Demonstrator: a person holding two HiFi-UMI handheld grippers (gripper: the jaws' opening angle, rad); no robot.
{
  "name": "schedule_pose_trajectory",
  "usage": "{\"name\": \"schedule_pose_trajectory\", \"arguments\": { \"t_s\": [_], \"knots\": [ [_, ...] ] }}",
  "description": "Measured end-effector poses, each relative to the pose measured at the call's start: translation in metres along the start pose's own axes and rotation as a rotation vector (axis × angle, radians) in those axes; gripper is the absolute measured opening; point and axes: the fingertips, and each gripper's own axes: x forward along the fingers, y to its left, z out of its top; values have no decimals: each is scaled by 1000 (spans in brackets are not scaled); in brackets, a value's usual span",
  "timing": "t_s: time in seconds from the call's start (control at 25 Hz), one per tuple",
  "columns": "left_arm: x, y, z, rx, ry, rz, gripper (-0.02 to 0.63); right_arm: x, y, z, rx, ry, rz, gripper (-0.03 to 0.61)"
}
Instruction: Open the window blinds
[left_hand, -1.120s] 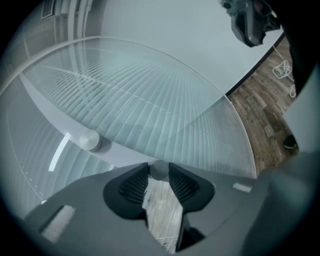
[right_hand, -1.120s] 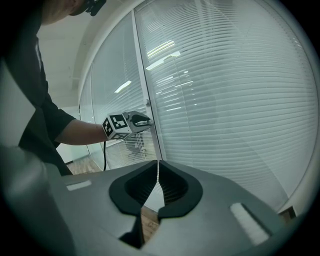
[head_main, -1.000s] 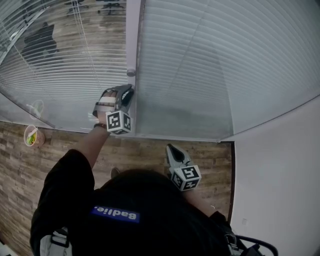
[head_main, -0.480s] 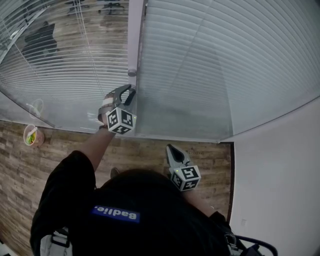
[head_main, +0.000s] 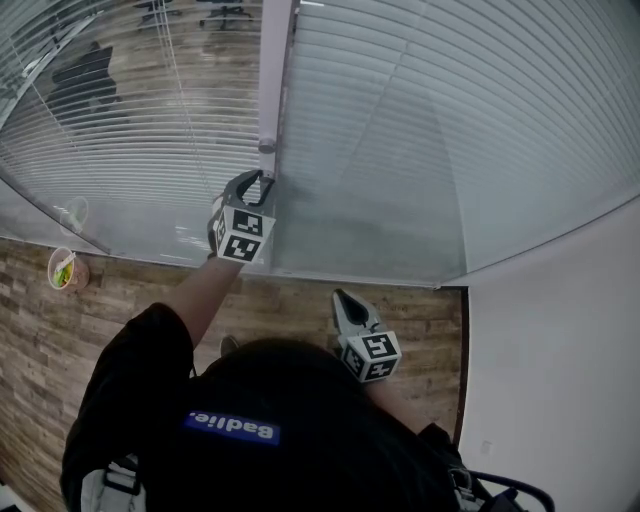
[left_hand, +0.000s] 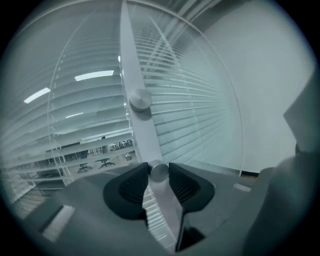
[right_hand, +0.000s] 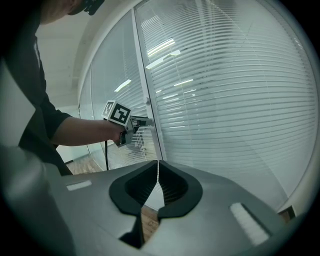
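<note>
The left gripper (head_main: 261, 181) clamps, jaws half-open, a round silver knob (left_hand: 159, 171) jutting level from the upright grey post (left_hand: 131, 65) between horizontal-slatted white blinds (head_main: 430, 150), the right gripper (right_hand: 156, 163) closed and empty, a round bowl (head_main: 83, 272) holding something green.

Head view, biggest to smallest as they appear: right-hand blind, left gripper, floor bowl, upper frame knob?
1. right-hand blind
2. left gripper
3. floor bowl, though it lies farther from the camera
4. upper frame knob

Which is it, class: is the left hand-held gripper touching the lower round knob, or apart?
Touching. The left gripper view shows the left hand-held gripper closed on the lower round knob, no gap.
</note>
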Motion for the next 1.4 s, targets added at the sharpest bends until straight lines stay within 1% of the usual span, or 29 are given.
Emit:
{"name": "schedule_pose_trajectory", "arguments": {
  "t_s": [0.12, 0.36, 0.52, 0.6, 0.8, 0.96, 1.2, 1.4],
  "knots": [
    [-3, 2, 6, -79, -3, -8, 124, 0, 0, 1, 1, 0, -1, 11],
    [-5, 5, 9, -204, -11, -15, 124, 0, 0, 0, 7, 2, 3, 11],
    [-4, 8, 7, -326, -17, -33, 124, 1, 1, 0, 9, 6, 8, 11],
    [-4, 9, 6, -375, -16, -39, 124, 2, 2, 0, 11, 7, 11, 11],
    [-4, 10, 5, -470, -18, -57, 123, 4, 3, -1, 14, 6, 18, 11],
    [-2, 12, 5, -566, -19, -77, 124, 6, 3, -1, 14, 7, 25, 11],
    [-2, 13, 5, -665, -27, -100, 124, 6, 4, -1, 19, 10, 30, 9],
    [-2, 15, 2, -773, -33, -122, 124, 7, 5, -2, 21, 10, 33, 9]
  ]
}}
